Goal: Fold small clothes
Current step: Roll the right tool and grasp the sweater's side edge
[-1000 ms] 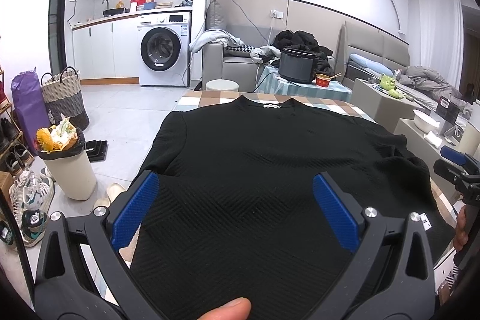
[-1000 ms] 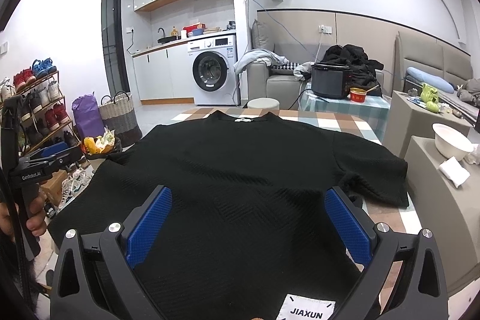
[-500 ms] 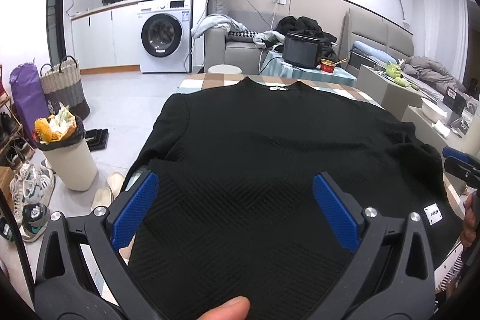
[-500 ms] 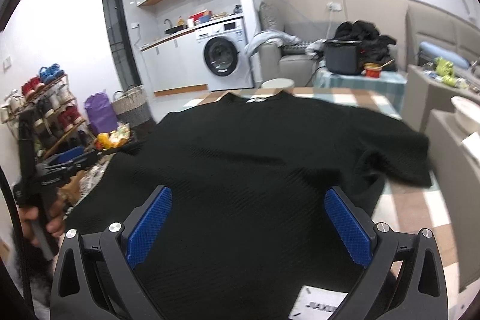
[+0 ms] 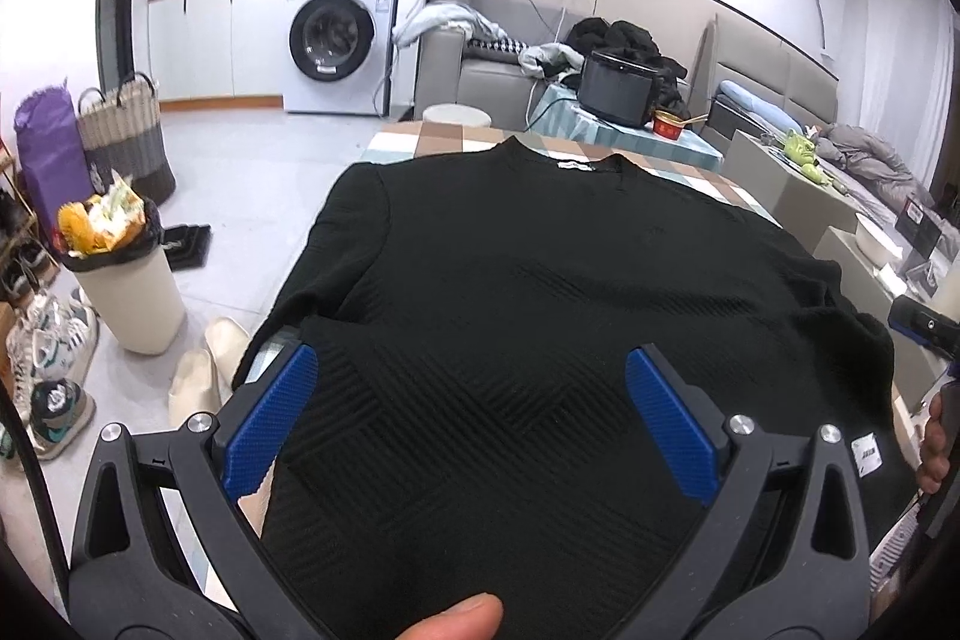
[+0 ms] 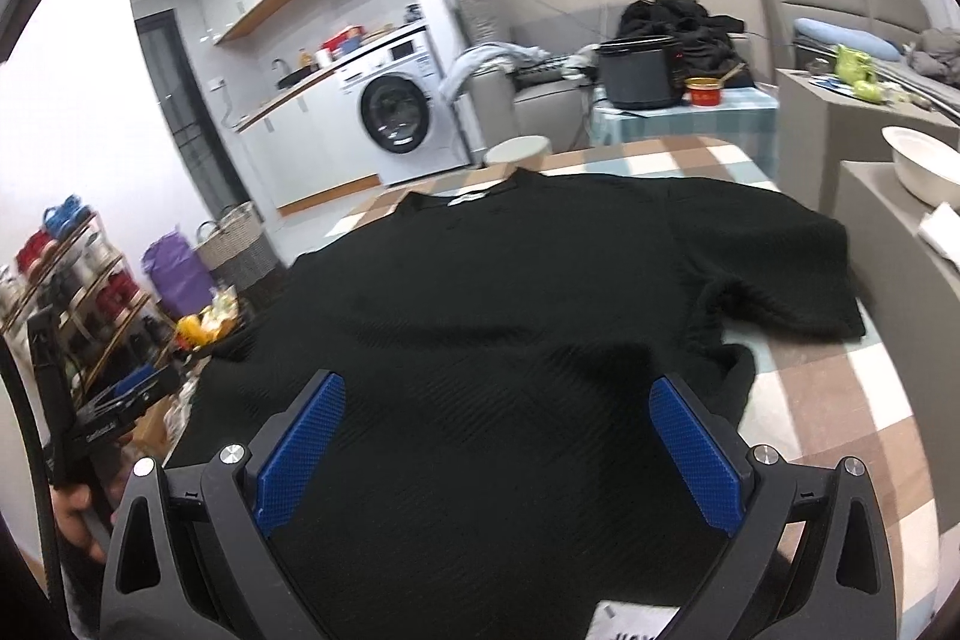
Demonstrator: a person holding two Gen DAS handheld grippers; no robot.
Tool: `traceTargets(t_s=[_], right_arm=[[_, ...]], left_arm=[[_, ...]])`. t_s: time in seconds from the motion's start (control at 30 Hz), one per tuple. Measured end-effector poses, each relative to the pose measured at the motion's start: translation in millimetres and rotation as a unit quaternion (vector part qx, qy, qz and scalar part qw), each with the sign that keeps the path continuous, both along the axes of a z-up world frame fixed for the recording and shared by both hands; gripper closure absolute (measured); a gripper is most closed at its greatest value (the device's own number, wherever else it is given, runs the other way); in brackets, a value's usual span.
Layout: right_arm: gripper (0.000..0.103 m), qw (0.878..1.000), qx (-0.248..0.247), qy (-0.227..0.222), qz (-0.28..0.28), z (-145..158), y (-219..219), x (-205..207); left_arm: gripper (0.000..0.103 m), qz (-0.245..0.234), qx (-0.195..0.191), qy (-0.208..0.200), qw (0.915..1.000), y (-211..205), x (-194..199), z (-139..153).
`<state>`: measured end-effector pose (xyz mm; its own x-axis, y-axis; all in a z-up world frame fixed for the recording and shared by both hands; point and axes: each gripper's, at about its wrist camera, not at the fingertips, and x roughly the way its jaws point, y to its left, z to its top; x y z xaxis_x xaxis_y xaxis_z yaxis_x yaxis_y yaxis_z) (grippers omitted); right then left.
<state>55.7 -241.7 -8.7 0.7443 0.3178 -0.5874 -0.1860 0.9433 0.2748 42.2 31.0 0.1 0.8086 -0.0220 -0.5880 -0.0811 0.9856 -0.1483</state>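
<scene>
a small flat with a white washing machine point(image 5: 339, 43) under a kitchen counter at the back, a grey sofa piled with clothes, and a black rice cooker point(image 5: 618, 91) on a side table covered in a pale blue cloth. in front of all this stands the surface point(image 6: 834, 412), spread with a checked brown, white and pale blue cloth. a black sweater point(image 5: 540, 292) with a woven chevron texture lies flat on it, collar toward the far edge and hem toward the cameras. its sleeve on the left hangs over the surface's edge above a bin point(image 5: 129, 292) full of rubbish and some slippers on the floor. its sleeve on the right lies on the checked cloth, a little rumpled. a white label shows at the hem in both views.

the left hand-held gripper point(image 5: 474, 424) hovers low over the hem part of the sweater, its blue-padded fingers point(image 5: 270, 418) spread wide apart with nothing between them. a thumb tip shows at the bottom of that view. the right hand-held gripper point(image 6: 495, 451) is likewise spread wide over the sweater's near part, grasping nothing; whether either touches the cloth cannot be told. each view catches the other hand-held gripper at its edge, gripped by a hand.
</scene>
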Motion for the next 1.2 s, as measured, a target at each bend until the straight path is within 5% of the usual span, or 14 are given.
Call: traceTargets(t_s=[0.27,0.53,0.73,1.2], right_arm=[[0.006,0.992,0.066,0.058,-0.087,-4.3,-51.0,37.3],[0.016,0.966,0.155,0.102,-0.18,-18.1,-130.1,62.0],[0.017,0.938,0.207,0.135,-0.242,-45.3,-186.5,67.3],[0.026,0.921,0.246,0.145,-0.263,-75.0,-228.6,93.6]], left_arm=[[0.001,0.022,-0.02,0.011,0.9995,28.1,40.6,6.3],[0.001,0.049,-0.054,0.037,0.9967,53.8,72.3,2.0],[0.001,0.065,-0.045,0.046,0.9959,57.3,87.8,-8.6],[0.001,0.073,-0.016,0.078,0.9942,39.9,114.8,-18.3]])
